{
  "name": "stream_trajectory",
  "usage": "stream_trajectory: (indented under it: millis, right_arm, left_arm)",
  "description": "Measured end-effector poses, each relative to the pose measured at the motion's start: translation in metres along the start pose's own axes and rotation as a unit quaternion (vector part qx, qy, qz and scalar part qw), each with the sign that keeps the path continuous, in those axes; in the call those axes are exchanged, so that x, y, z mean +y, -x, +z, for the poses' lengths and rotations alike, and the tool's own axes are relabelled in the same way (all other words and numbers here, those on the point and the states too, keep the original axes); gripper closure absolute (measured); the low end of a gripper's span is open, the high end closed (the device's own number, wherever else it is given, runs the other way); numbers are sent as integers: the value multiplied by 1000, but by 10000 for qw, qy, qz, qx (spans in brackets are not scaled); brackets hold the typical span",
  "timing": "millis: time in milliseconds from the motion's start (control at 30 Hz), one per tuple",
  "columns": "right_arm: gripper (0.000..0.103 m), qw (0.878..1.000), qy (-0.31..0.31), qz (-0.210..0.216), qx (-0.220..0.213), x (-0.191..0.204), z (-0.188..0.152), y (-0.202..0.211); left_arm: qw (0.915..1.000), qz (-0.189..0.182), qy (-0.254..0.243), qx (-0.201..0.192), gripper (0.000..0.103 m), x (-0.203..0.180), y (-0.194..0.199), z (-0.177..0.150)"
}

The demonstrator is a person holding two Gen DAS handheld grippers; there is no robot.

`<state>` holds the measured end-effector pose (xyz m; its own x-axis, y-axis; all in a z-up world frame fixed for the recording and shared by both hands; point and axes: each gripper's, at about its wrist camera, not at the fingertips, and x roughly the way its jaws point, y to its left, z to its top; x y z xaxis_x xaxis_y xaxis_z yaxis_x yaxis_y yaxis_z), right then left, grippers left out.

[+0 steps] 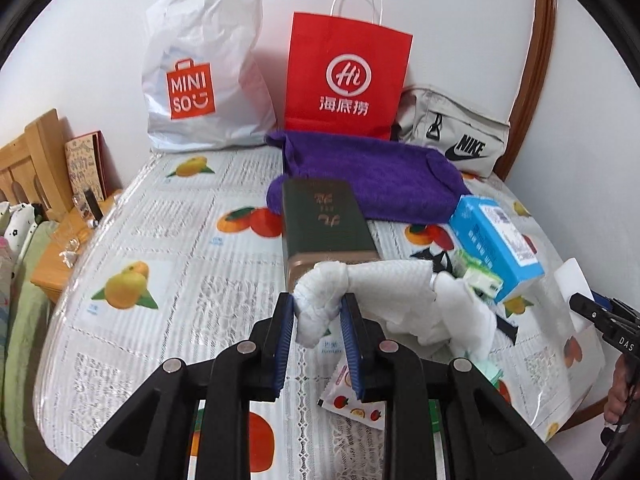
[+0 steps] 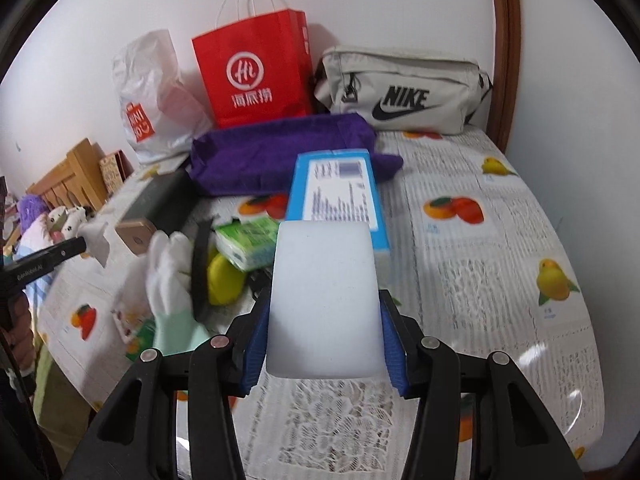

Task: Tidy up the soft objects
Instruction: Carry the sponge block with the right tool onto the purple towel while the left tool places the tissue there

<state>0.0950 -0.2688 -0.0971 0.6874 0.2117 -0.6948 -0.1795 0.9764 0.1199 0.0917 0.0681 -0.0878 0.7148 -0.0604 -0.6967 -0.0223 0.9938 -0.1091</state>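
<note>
Twisted white cloth [image 1: 360, 280] and white sponge block [image 2: 324, 304] held aloft.

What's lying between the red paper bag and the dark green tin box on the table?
The purple towel lies between them, its back edge at the red paper bag and its front under the dark green tin box; the left wrist view shows this best.

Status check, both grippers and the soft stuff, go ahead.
Left gripper shut on white cloth. Right gripper shut on white sponge block. Purple towel lying by the bags. Green tin and blue box ahead.
</note>
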Motion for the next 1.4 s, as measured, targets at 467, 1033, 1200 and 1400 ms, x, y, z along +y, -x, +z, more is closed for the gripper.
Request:
stream_trajectory:
  millis: [467,1033,1200,1400]
  right_arm:
    - [53,9996,156,177,-157,13,75,-11]
    - [53,9992,212,349,6,3,171,-108]
    - [53,9989,126,432,151,-5,190,-148]
    - [53,9981,32,376,494,-17,200,-196]
  left_arm:
    - [9996,206,153,-83,80,-3,-2,53]
    - [9987,403,269,170,80,3,-74,122]
    - [9982,433,325,274,80,6,-96,134]
    - [9974,494,324,418,80,6,-125,145]
